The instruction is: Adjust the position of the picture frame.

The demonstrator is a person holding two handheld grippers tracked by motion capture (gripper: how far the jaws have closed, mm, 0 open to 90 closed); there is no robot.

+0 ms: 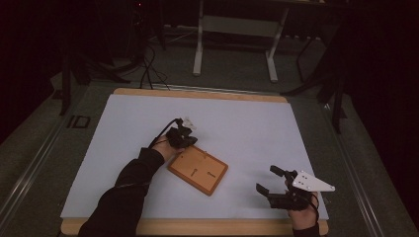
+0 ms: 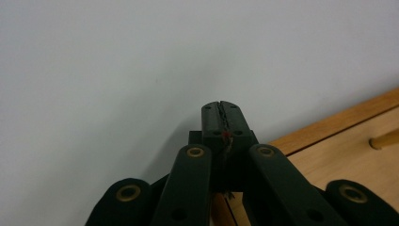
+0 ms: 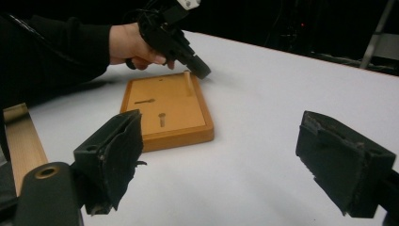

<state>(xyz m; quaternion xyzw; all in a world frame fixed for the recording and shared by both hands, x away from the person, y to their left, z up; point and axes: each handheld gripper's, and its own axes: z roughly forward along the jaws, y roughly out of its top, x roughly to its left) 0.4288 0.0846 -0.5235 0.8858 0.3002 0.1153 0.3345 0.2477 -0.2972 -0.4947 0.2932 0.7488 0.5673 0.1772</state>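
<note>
- the left tool [image 1: 184, 136] is at the far corner of the wooden board [image 1: 197, 169], with its jaws pressed together; in the left gripper view [image 2: 221, 115] there is maybe a thin thread or wire between them, but i cannot tell what it is
- the board lies flat near the middle of the counter [image 1: 247, 123], on the white sheet, and it has two small pegs [image 3: 161, 118] or screws on its top
- the right tool [image 1: 274, 183] waits well apart, near the front edge, with its jaws wide apart and nothing in them
- i think the step in hand is work at the board's corner with the left tool
- the next move probably needs the right tool to come and keep the board from sliding
</note>
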